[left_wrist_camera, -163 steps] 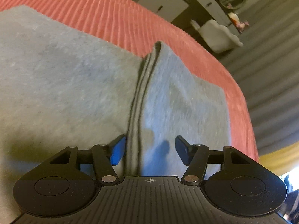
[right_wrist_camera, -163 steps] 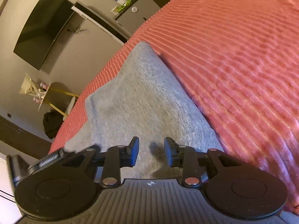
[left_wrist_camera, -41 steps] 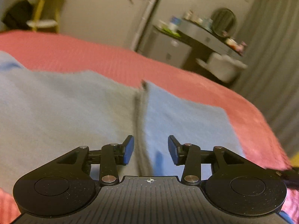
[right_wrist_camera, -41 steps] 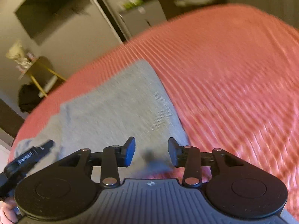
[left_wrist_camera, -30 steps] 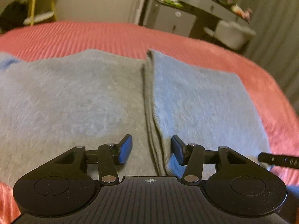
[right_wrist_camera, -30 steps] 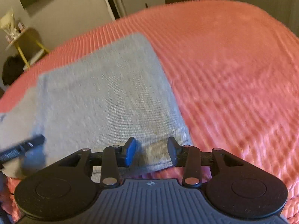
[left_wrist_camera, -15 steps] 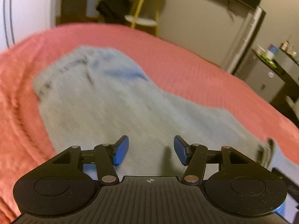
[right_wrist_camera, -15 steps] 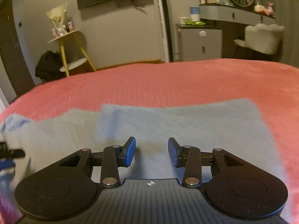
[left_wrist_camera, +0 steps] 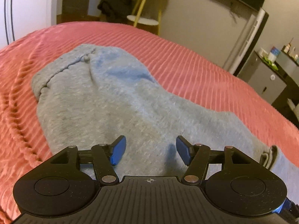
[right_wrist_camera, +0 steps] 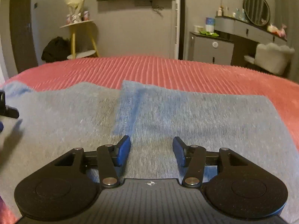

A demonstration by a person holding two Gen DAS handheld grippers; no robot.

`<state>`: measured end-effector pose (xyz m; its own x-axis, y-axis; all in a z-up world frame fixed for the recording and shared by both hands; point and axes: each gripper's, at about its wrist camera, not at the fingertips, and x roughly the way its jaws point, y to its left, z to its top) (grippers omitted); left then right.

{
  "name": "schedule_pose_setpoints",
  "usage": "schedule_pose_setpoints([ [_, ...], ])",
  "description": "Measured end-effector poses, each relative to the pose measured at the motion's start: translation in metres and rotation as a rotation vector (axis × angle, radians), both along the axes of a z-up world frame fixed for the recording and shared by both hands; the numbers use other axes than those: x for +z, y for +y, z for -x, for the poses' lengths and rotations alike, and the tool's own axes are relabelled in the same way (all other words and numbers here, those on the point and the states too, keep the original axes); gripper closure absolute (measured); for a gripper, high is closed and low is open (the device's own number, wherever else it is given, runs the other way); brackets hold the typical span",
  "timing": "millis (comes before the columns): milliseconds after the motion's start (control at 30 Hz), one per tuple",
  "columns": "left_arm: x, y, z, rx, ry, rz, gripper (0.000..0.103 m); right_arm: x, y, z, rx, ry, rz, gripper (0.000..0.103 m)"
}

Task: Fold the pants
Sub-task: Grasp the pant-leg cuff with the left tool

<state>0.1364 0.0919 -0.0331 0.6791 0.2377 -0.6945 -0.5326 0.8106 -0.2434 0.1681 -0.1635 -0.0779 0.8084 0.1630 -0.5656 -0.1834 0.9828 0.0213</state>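
Grey pants (left_wrist_camera: 115, 100) lie flat on the red ribbed bedspread (left_wrist_camera: 186, 71), directly under and ahead of both claws.

Left gripper (left_wrist_camera: 150, 150): jaws standing apart, just been opening, nothing pinched between them; cloth runs forward from the blue pads (left_wrist_camera: 117, 152) to the gathered waistband (left_wrist_camera: 61, 69) ahead-left.

Right gripper (right_wrist_camera: 151, 150): jaws apart, also just been opening, nothing held; the folded-over edge (right_wrist_camera: 121, 102) starts just ahead-left of its pads.

No containers on the bed.

Right view alone shows the round mirror (right_wrist_camera: 257, 9), white chair (right_wrist_camera: 272, 58) and the fold's full panel. Left view alone shows the waistband end.
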Motion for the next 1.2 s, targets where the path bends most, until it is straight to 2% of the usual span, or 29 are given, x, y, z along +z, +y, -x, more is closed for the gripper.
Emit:
schedule_pose_setpoints([
  [100,0.002,0.012,0.008,0.056,-0.063,0.046,0.035,0.021,-0.006,-0.003,-0.030,0.064,-0.063,0.053],
  [167,0.004,0.021,0.016,0.079,-0.109,0.075,0.033,0.030,-0.015,0.010,-0.036,0.039,-0.124,0.048],
  [233,0.004,0.033,0.025,0.126,-0.137,0.085,0.033,0.022,-0.018,0.022,-0.019,0.044,-0.085,0.036],
  [267,0.005,0.041,0.030,0.157,-0.149,0.085,0.033,0.010,-0.017,0.024,0.002,0.101,-0.032,0.031],
  [300,0.006,0.050,0.037,0.187,-0.165,0.090,0.034,0.005,-0.020,0.029,0.044,0.109,0.012,0.031],
  [333,0.007,0.061,0.045,0.218,-0.183,0.106,0.034,0.006,-0.024,0.038,0.078,0.061,0.040,0.029],
  [367,0.008,0.072,0.054,0.241,-0.206,0.131,0.035,0.010,-0.029,0.043,0.070,0.066,0.050,0.029],
  [433,0.008,0.094,0.069,0.289,-0.240,0.184,0.035,0.019,-0.046,0.048,0.030,0.096,-0.012,0.029],
  [533,0.002,0.115,0.087,0.399,-0.245,0.189,0.036,0.030,-0.075,0.057,-0.035,0.098,-0.094,0.027],
  [567,-0.003,0.122,0.090,0.422,-0.250,0.215,0.036,0.030,-0.080,0.059,-0.053,0.101,-0.100,0.027],
  [667,-0.022,0.139,0.082,0.375,-0.246,0.347,0.036,0.032,-0.102,0.065,-0.100,0.120,-0.152,0.026],
  [767,-0.039,0.147,0.060,0.298,-0.187,0.389,0.031,0.025,-0.124,0.070,-0.150,0.138,-0.218,0.025],
  [867,-0.044,0.156,0.053,0.277,-0.276,0.418,0.030,0.016,-0.130,0.066,-0.178,0.169,-0.265,0.025],
  [933,-0.049,0.161,0.051,0.285,-0.342,0.467,0.039,0.012,-0.131,0.066,-0.172,0.166,-0.299,0.025],
  [967,-0.051,0.160,0.047,0.295,-0.343,0.472,0.050,0.011,-0.131,0.067,-0.173,0.159,-0.304,0.025],
  [1000,-0.052,0.160,0.045,0.295,-0.346,0.462,0.060,0.009,-0.129,0.065,-0.179,0.152,-0.303,0.025],
  [1067,-0.048,0.156,0.044,0.262,-0.393,0.435,0.072,0.006,-0.125,0.061,-0.185,0.150,-0.290,0.025],
  [1133,-0.040,0.152,0.043,0.193,-0.466,0.394,0.073,0.005,-0.123,0.060,-0.190,0.145,-0.282,0.025],
  [1167,-0.037,0.150,0.041,0.174,-0.484,0.379,0.068,0.007,-0.125,0.062,-0.191,0.141,-0.279,0.025],
  [1200,-0.038,0.151,0.040,0.172,-0.490,0.378,0.054,0.007,-0.124,0.063,-0.194,0.135,-0.277,0.025],
])
